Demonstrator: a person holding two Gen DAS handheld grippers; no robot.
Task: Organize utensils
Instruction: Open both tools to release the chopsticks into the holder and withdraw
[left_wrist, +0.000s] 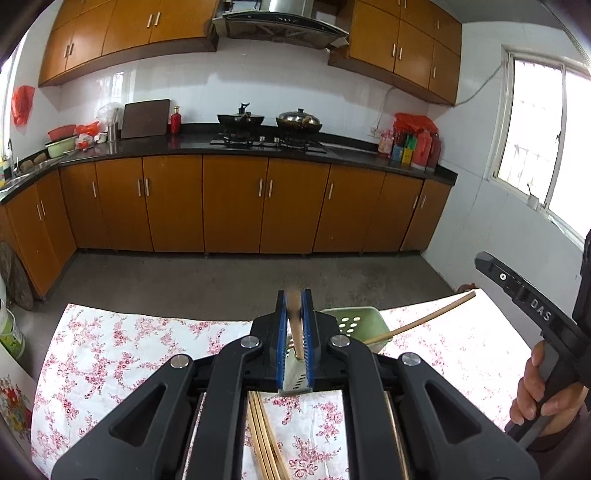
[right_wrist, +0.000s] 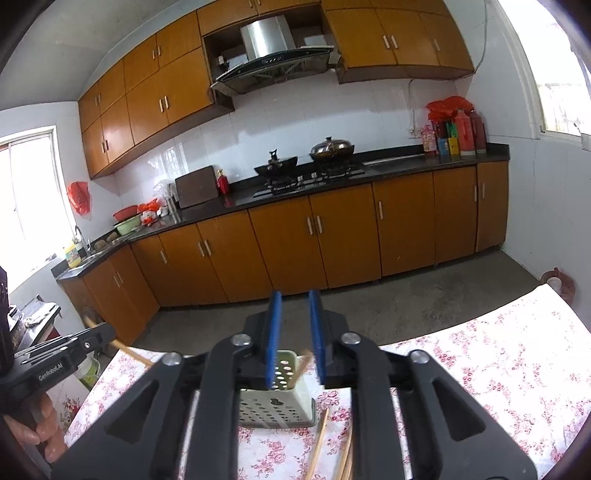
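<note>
My left gripper (left_wrist: 294, 299) is shut on a wooden chopstick (left_wrist: 295, 328) that stands up between its blue pads, above a pale green perforated utensil holder (left_wrist: 364, 323) on the floral tablecloth (left_wrist: 122, 350). One chopstick (left_wrist: 424, 319) leans out of the holder to the right. Several chopsticks (left_wrist: 264, 439) lie on the cloth under the gripper. My right gripper (right_wrist: 295, 306) is open and empty, just above the same holder (right_wrist: 280, 402). A chopstick (right_wrist: 301, 367) leans inside the holder. Loose chopsticks (right_wrist: 319, 443) lie in front of it.
The table stands before a concrete floor (left_wrist: 258, 273) and a run of orange kitchen cabinets (left_wrist: 236, 203). The right handle and hand (left_wrist: 543, 387) are at the left view's right edge. The left gripper's body (right_wrist: 55, 362) shows at the right view's left edge.
</note>
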